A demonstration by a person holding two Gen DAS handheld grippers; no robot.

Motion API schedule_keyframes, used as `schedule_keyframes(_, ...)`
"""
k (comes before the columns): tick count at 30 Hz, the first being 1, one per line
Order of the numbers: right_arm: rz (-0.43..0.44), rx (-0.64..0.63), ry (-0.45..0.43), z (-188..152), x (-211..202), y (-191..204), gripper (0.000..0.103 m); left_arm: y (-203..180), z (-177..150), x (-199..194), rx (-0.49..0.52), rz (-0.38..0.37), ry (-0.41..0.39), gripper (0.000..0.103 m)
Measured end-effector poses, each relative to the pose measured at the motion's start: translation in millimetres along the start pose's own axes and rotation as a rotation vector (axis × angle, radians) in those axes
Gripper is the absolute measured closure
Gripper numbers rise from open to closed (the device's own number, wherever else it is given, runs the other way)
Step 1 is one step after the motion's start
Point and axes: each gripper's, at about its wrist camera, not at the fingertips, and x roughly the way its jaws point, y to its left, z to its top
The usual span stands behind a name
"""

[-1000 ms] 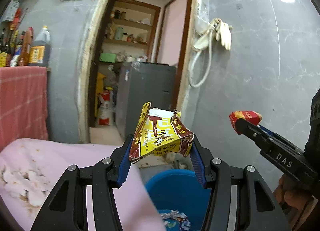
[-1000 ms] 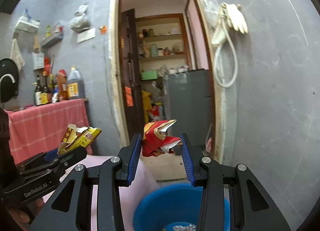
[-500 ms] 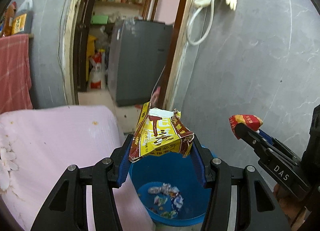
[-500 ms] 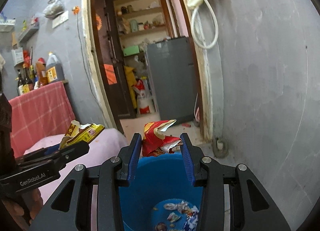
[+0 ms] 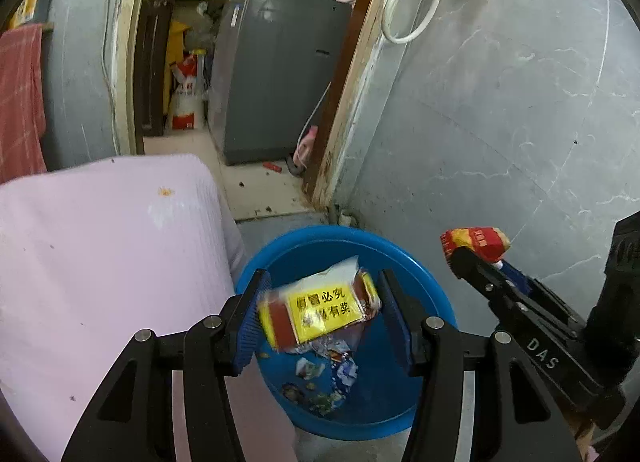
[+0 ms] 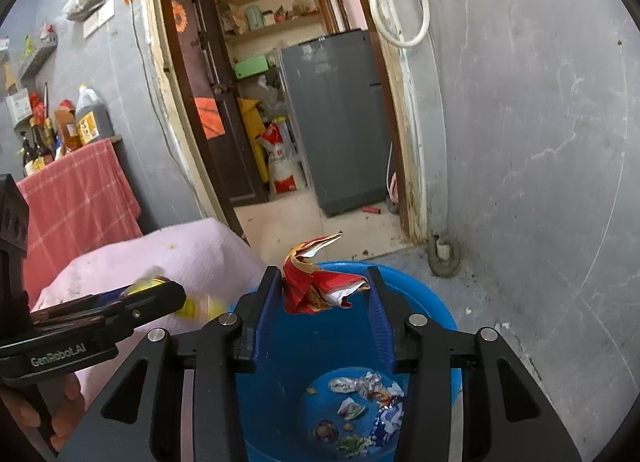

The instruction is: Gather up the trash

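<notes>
A blue bucket (image 5: 404, 258) stands on the floor below both grippers, with several wrappers at its bottom; it also shows in the right wrist view (image 6: 424, 302). My left gripper (image 5: 324, 312) has opened over the bucket, and the yellow and red snack wrapper (image 5: 320, 312) is blurred between its jaws, dropping free. In the right wrist view the left gripper (image 6: 160, 302) shows at the left with the yellow blur (image 6: 196, 308). My right gripper (image 6: 324, 294) is shut on a crumpled red wrapper (image 6: 316, 286), held above the bucket's rim; the same wrapper shows in the left wrist view (image 5: 476, 240).
A table with a pink cloth (image 5: 100, 262) stands left of the bucket. A grey wall (image 5: 500, 122) is at the right. A doorway (image 6: 304, 122) behind leads to a grey fridge (image 6: 340, 118). A red-checked cloth (image 6: 76, 198) with bottles is at far left.
Both grippers tilted down over the bucket. The left jaws opened and the yellow wrapper turned over and is falling. The right gripper still holds the red wrapper.
</notes>
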Motion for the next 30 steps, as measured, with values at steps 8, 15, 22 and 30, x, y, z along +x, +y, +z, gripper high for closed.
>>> schedule_keyframes(8,0.001,0.021,0.052,-0.7,9.8,-4.6,0.057,8.9,1.4,-7.0,-0.042,0.005,0.003,0.053)
schedule_keyframes(15,-0.008,0.023,0.027,7.4,2.6,-2.0,0.054,15.1,5.7,-11.1,-0.073,-0.004,-0.012,0.053)
schedule_keyframes(22,-0.020,0.021,0.010,9.1,-7.3,-2.5,0.051,13.3,12.0,-9.4,-0.101,-0.033,-0.004,0.053)
schedule_keyframes(30,-0.036,0.018,-0.054,17.7,-28.9,0.9,0.046,9.0,14.5,-28.9,-0.078,0.001,-0.069,0.041)
